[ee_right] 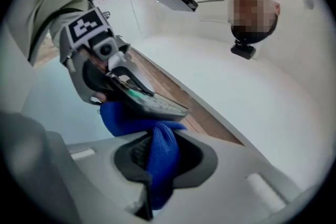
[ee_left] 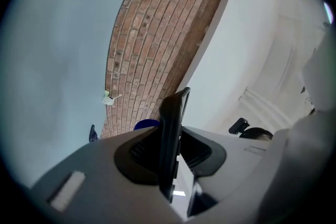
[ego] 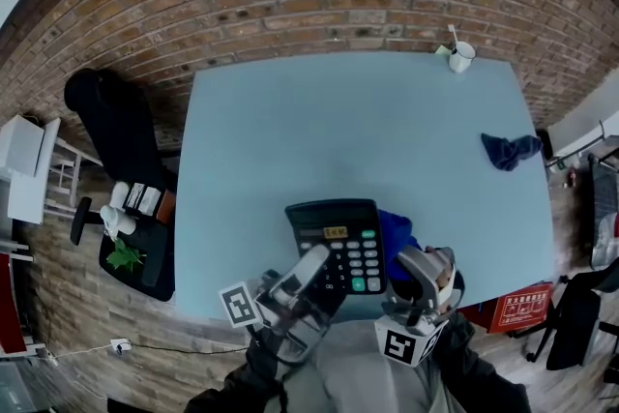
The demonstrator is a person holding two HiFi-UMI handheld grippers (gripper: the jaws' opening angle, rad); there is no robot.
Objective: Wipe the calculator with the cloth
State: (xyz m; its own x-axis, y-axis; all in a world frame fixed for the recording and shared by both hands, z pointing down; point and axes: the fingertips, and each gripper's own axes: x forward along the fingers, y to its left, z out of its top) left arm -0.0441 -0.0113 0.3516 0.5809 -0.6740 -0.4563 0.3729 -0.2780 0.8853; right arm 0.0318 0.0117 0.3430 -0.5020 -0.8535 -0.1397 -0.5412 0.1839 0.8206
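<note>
While blue cloth (ego: 397,233) touches it, calculator (ego: 338,242) black, tilted.

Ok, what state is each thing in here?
calculator, held, keys facing up.
blue cloth, bunched, against calculator.
left gripper, shut on calculator.
right gripper, shut on blue cloth.
dark cloth, crumpled on table.
cup, upright, table's far corner.

cloth (ego: 395,235) right of calculator (ego: 334,229), cup (ego: 461,58) behind
</note>
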